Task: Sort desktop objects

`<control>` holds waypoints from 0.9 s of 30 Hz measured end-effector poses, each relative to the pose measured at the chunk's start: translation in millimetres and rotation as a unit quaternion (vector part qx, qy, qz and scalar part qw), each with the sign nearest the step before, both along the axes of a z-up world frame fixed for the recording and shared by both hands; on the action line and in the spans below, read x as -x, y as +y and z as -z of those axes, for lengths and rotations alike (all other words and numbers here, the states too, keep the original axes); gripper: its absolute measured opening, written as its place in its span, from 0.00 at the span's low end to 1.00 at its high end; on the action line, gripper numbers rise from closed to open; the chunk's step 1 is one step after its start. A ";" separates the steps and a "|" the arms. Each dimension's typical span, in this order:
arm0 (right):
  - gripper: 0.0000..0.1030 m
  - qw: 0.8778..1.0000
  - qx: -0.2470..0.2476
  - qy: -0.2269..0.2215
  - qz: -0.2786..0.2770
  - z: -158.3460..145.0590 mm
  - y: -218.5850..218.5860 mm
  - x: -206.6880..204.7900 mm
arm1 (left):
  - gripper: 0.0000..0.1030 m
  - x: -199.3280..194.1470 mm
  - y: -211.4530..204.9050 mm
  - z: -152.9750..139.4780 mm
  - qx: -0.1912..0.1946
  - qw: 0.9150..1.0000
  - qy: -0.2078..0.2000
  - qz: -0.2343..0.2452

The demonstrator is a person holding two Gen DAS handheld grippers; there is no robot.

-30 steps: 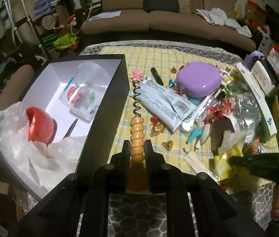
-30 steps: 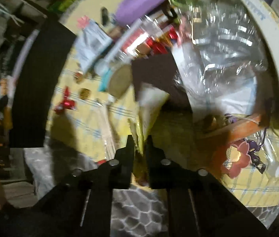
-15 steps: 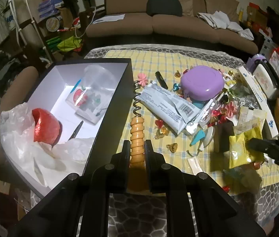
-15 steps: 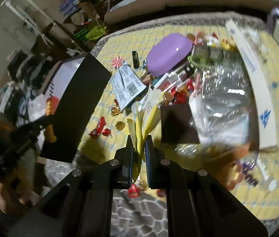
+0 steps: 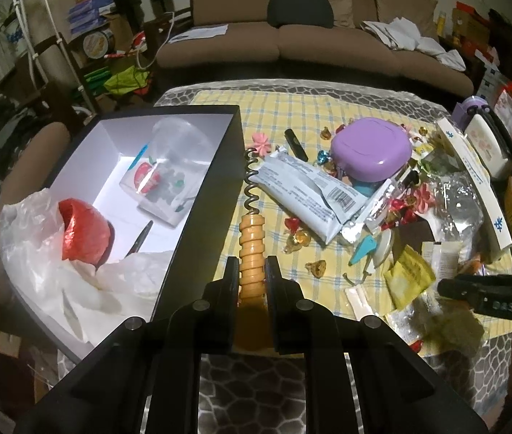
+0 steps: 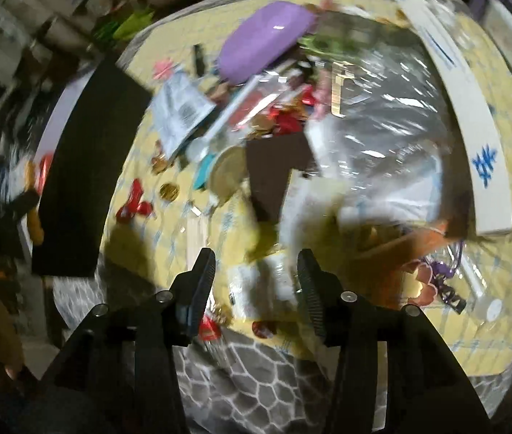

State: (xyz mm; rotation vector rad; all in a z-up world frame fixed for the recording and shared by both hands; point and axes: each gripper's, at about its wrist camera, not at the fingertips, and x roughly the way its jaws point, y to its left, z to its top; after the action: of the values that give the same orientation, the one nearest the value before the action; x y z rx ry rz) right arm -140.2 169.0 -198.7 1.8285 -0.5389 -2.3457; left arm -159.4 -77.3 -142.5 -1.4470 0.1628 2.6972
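Home living room, brown sofa [image 5: 313, 32], cluttered table [image 5: 292, 97]

**Lots of shiny plastic on this table**

Checked cloth [image 5: 328, 115] looks soft and matt. Purple case [image 5: 371, 149] is smooth glossy plastic. Corkscrew [image 5: 252, 231] has a ribbed orange plastic handle and bare metal spiral. Clear wrap [image 6: 393, 115] is crinkly and glossy.

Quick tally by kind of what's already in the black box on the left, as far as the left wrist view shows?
Inside the black box, left wrist view:
Clear plastic cup with fruit print: 1
Red wrapped ball: 1
White plastic bag: 1
Dark pen-like item: 1
Total: 4 visible; anything under the bag is hidden.
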 end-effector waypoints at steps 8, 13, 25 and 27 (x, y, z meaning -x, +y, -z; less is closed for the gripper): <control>0.33 1.000 0.008 -0.025 0.017 19.4 12.2 0.3 | 0.13 0.7 2.8 1.1 0.003 1.000 -0.003 0.004; 0.34 1.000 -0.003 -0.001 -0.015 9.1 -8.7 4.3 | 0.13 0.7 3.1 1.0 0.003 1.000 -0.003 0.005; 0.16 0.998 -0.052 -0.008 -0.036 61.0 -45.2 32.8 | 0.13 3.2 6.2 0.4 0.001 1.000 0.001 0.008; 0.03 0.999 -0.005 0.008 -0.040 53.0 -42.8 28.8 | 0.13 4.8 6.8 0.6 0.001 1.000 0.001 0.007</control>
State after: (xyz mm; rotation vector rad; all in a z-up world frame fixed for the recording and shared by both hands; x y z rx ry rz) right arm -169.0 126.2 -251.7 1.7999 -0.4434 -2.3121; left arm -164.2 -70.5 -143.1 -1.4371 0.1753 2.6892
